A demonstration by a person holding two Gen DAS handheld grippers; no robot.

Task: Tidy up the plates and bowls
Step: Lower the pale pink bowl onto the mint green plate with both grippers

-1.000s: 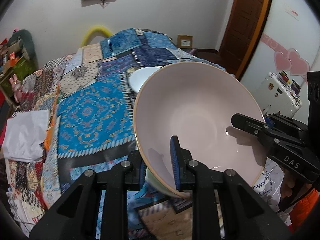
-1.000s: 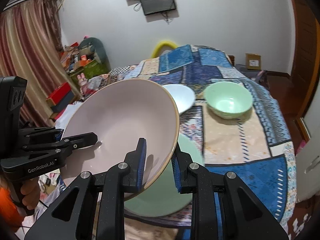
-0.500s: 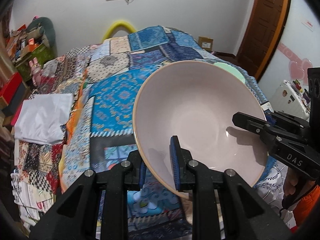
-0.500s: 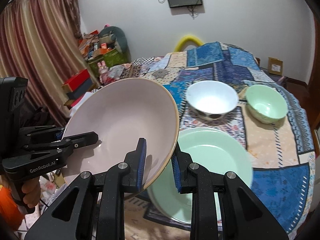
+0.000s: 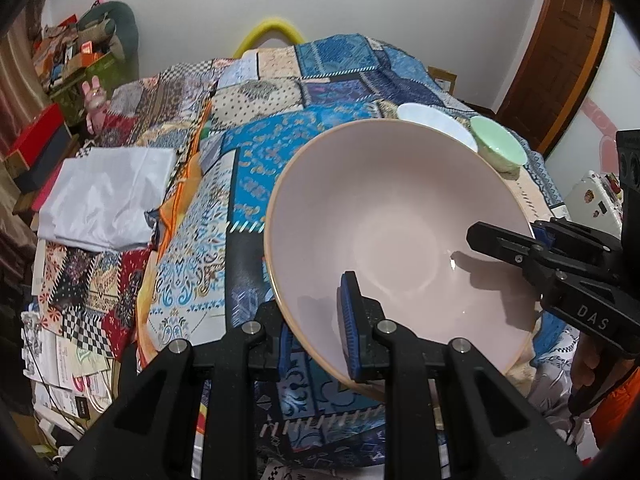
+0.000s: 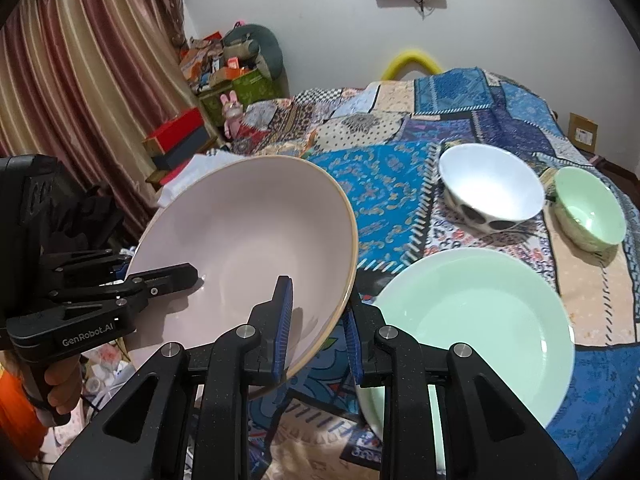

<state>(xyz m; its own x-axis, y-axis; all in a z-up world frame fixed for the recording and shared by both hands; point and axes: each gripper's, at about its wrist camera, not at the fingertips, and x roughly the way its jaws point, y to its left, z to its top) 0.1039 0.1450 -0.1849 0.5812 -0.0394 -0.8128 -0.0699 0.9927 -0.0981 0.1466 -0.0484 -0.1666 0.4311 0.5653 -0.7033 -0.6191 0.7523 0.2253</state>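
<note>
Pink bowl (image 5: 400,232) aloft — jaws of left gripper (image 5: 320,340) and right gripper (image 6: 316,332) clamped on its rim

Even, fairly bright indoor light from above; soft tool shadows fall inside the pink bowl (image 5: 400,236), with small glints of glare; the green plate (image 6: 476,320) shows a faint sheen; fisheye bending curves walls and door; corners go black; focus mostly sharp, slightly soft at edges.

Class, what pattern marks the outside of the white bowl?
Dark oval spots on the white bowl, seen best in the right wrist view.
</note>
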